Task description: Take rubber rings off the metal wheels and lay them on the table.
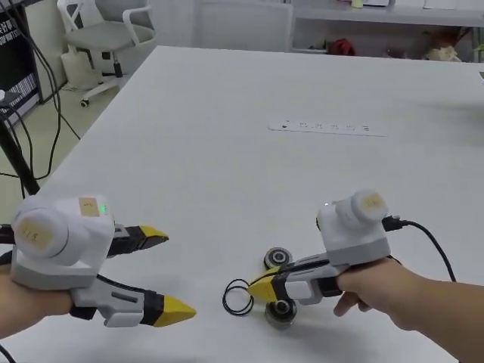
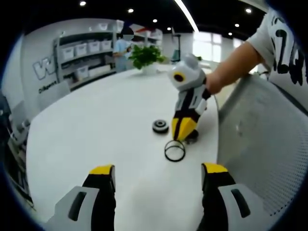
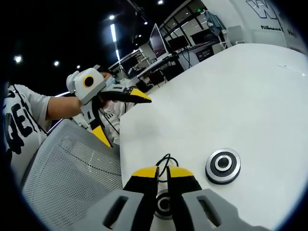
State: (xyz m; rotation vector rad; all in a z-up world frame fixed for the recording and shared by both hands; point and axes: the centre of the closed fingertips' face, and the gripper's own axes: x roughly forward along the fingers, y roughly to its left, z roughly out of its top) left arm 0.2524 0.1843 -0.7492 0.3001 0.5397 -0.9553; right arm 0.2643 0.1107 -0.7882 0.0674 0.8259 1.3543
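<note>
Right gripper [image 1: 261, 286]: held in the person's right hand low over the white counter [image 1: 227, 151]. Its yellow-tipped jaws are almost together, pinching the edge of a thin black rubber ring [image 1: 238, 297].
Right gripper, own view [image 3: 162, 172]: the ring [image 3: 166, 160] shows as a thin dark line rising from the narrow slit between the two tips.
Black rubber ring: off the wheels. In the left gripper view it lies as a loop [image 2: 174, 150] on the counter [image 2: 96, 125] at the tip of the right gripper [image 2: 184, 130].
Near wheel: a small round metal wheel with a dark rim [image 1: 280, 311] sits flat on the counter directly under the right gripper, just beside the ring. In the right gripper view it sits below the jaws [image 3: 162, 206].
Far wheel: a second round metal wheel with a dark rim [image 1: 277, 258] lies flat just beyond the right gripper, apart from the near wheel [image 2: 160, 126] [image 3: 223, 166].
Left gripper [image 1: 166, 271]: held above the counter's near left part, well apart from the wheels. Its jaws are spread wide with nothing between them [image 2: 159, 169]. It also shows in the right gripper view [image 3: 125, 118].
Surroundings: a long white power strip [image 1: 327, 127] lies farther up the counter, and a white office chair [image 1: 106, 34] stands beyond its far left corner.
</note>
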